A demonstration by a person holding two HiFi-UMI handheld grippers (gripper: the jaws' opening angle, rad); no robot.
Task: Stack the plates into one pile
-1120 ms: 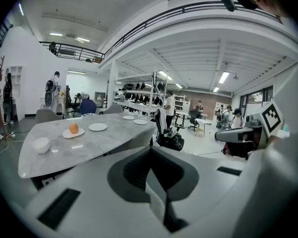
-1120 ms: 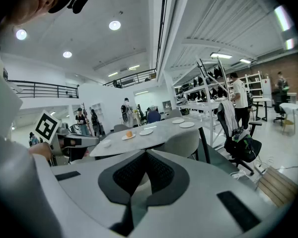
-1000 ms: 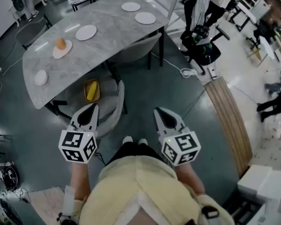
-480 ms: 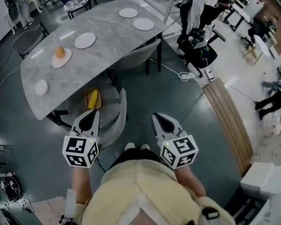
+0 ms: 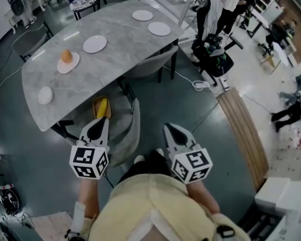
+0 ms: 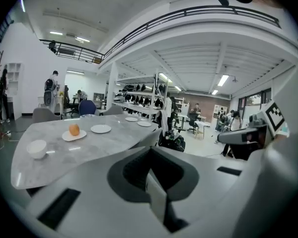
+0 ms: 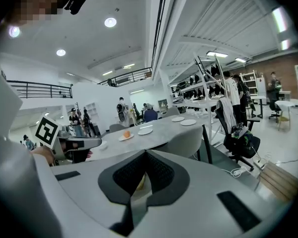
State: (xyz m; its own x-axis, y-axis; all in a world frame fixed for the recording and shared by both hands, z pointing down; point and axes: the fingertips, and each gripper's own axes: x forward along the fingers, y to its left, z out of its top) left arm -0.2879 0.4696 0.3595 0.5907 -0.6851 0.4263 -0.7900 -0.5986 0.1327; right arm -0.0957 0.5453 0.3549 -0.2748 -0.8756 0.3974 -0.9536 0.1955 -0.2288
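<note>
While you stand on the floor short of the table (image 5: 120,39), with a chair (image 5: 133,129) between you and it, both grippers point toward it and hold nothing. Your left gripper (image 5: 98,124) has its jaws pressed together, and your right gripper (image 5: 173,132) has its jaws together too, with nothing caught in either. The plates all lie on the table, each apart from the others and none stacked. A far plate (image 5: 142,15) sits at the far end with a second plate (image 5: 159,28) near it. A third plate (image 5: 95,43) lies toward the middle. Just beside it to the left, a fourth plate (image 5: 68,63) carries an orange (image 5: 66,55). A small white dish (image 5: 45,95) rests alone at the table's near left end, well apart from the rest. A yellow thing (image 5: 102,108) lies on the chair seat, at the table's edge, and you cannot tell from here what it is
</note>
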